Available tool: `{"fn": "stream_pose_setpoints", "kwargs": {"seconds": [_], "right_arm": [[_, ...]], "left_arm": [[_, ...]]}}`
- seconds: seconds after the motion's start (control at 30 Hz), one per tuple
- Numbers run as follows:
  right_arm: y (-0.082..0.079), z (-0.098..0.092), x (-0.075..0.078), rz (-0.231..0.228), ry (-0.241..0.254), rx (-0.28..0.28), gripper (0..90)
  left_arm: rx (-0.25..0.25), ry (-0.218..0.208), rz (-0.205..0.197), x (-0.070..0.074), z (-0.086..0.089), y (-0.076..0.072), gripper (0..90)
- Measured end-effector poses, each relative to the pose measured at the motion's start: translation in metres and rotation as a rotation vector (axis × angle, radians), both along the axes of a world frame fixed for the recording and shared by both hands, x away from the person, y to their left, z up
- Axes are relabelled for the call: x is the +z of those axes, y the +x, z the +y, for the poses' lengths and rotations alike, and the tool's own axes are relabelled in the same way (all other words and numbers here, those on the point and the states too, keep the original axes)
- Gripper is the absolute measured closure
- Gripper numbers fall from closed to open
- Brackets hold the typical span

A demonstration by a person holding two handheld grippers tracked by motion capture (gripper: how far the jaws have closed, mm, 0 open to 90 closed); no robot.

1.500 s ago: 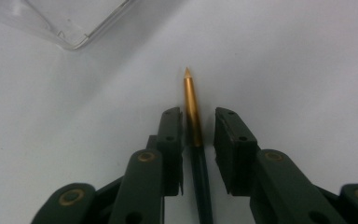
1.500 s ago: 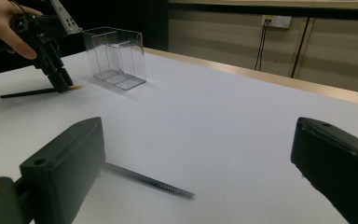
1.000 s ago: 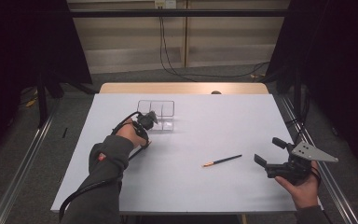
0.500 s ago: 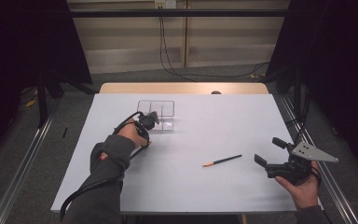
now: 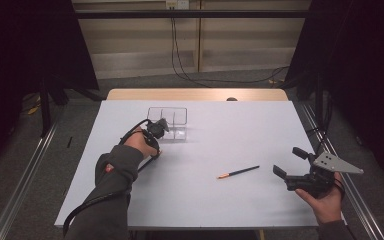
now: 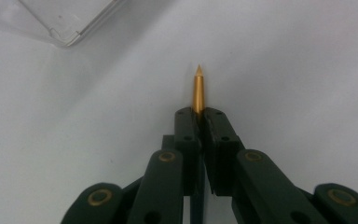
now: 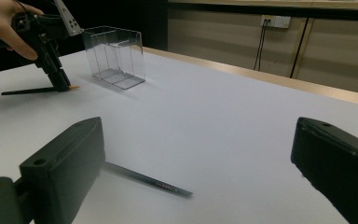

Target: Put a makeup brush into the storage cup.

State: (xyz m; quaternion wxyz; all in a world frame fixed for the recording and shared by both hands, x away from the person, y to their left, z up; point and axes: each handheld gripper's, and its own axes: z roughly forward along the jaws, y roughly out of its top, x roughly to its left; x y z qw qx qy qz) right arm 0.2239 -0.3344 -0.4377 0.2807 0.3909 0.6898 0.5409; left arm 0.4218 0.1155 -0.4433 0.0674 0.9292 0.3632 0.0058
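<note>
Left hand-held gripper (image 6: 199,122) is clamped tight on a pen (image 6: 198,91), gold tip poking out, low over the worktop (image 5: 220,200) just beside the clear box (image 5: 172,120). Right hand-held gripper (image 5: 294,162) gapes wide, empty, near a second pen (image 5: 238,172) lying flat.

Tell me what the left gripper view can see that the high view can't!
The left gripper view alone shows the gold tip of a pen pinched between the shut left tongs. The high view alone shows the open right tongs, a second pen lying loose on the table, and the person's sleeve. Both show the white table and the clear plastic box, which sits close to the left tongs.
</note>
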Motion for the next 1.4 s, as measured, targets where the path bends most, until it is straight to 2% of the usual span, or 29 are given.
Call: {"fn": "stream_pose_setpoints", "kwargs": {"seconds": [0.1,0.17,0.2,0.27,0.33,0.4,0.47,0.6,0.7,0.8,0.83,0.87,0.93,0.97,1.03,1.13,1.17,1.2,1.23,1.4], "right_arm": [[0.000,0.000,0.000,0.005,0.002,0.004,2.2],[0.000,0.000,0.000,0.005,0.001,0.005,2.2],[0.000,0.000,0.000,0.003,0.005,0.005,2.2],[0.000,0.000,0.000,0.002,0.002,0.003,2.2],[0.000,0.000,0.000,0.002,0.003,0.003,2.2],[0.000,0.000,0.000,0.004,0.000,0.006,2.2],[0.000,0.001,0.000,0.007,0.006,0.002,2.2],[0.000,0.001,0.000,0.005,0.005,0.003,2.2],[0.000,0.002,0.000,0.005,0.005,0.002,2.2],[0.000,0.002,0.000,0.002,-0.001,0.006,2.2],[0.000,0.002,0.000,0.002,-0.002,0.006,2.2],[0.000,0.002,0.000,0.001,-0.006,0.005,2.2],[0.000,0.002,0.000,0.004,-0.004,0.005,2.2],[0.000,0.002,0.000,0.001,-0.005,0.005,2.2],[0.000,0.002,0.000,0.002,-0.003,0.006,2.2],[0.000,0.002,0.000,0.004,-0.001,0.006,2.1],[0.000,0.002,0.000,0.003,-0.002,0.007,2.2],[0.000,0.002,0.000,0.000,-0.003,0.007,2.2],[0.000,0.002,0.000,-0.001,-0.003,0.011,2.1],[0.000,0.003,0.000,0.000,-0.003,0.009,2.1]], "left_arm": [[0.018,-0.020,-0.001,0.002,-0.001,-0.001,84.6],[0.018,-0.041,-0.001,0.004,-0.001,0.000,84.6],[0.002,-0.041,-0.002,0.005,-0.001,0.001,84.6],[0.013,-0.066,-0.006,0.006,-0.001,0.000,84.6],[0.017,-0.067,-0.012,0.008,-0.001,0.000,84.6],[0.032,-0.099,-0.014,0.009,-0.001,0.000,84.6],[0.034,-0.103,-0.019,0.011,0.000,0.000,84.6],[0.055,-0.137,-0.034,0.015,0.002,-0.001,84.7],[0.062,-0.160,-0.060,0.019,0.005,0.000,84.7],[0.079,-0.205,-0.088,0.023,0.007,-0.001,84.7],[0.068,-0.206,-0.095,0.024,0.008,0.000,84.7],[0.087,-0.227,-0.107,0.026,0.009,-0.001,84.7],[0.084,-0.255,-0.115,0.029,0.010,0.000,84.7],[0.093,-0.270,-0.132,0.030,0.010,-0.001,84.7],[0.089,-0.277,-0.144,0.034,0.011,-0.002,84.7],[0.103,-0.332,-0.158,0.035,0.011,-0.003,84.7],[0.101,-0.335,-0.167,0.036,0.011,-0.003,84.7],[0.122,-0.354,-0.173,0.036,0.010,-0.005,84.7],[0.102,-0.353,-0.176,0.037,0.011,-0.004,84.7],[0.117,-0.395,-0.219,0.042,0.013,-0.005,84.7]]}}
